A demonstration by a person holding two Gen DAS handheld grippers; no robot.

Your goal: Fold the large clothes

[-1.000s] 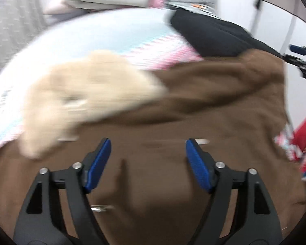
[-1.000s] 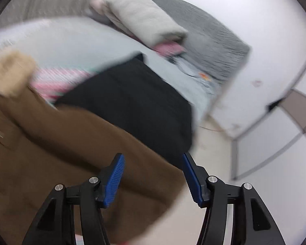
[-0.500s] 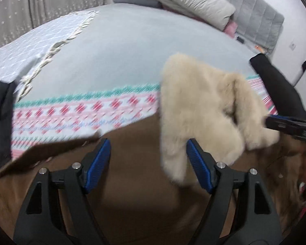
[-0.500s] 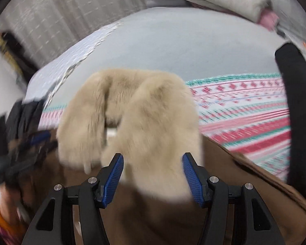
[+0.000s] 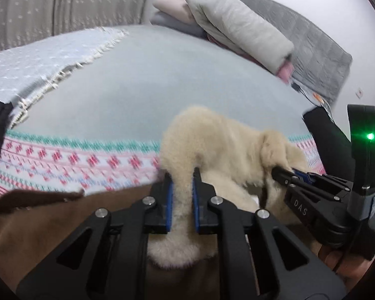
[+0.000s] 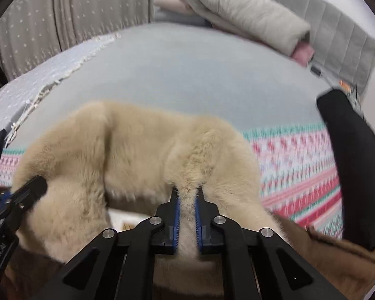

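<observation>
Most of the brown coat is cut off at the bottom edge. Its fluffy cream collar runs left to right across the bed. The left gripper and right gripper both pinch the collar tight.

A bed fills the room, its sheet pale grey-blue. A patterned blanket with pink and teal bands lies across the near part. A white fringed throw covers the left side. At the head, a folded beige duvet rests on pink pillows against a grey padded headboard. Dotted grey curtains hang behind; the wall is white.
</observation>
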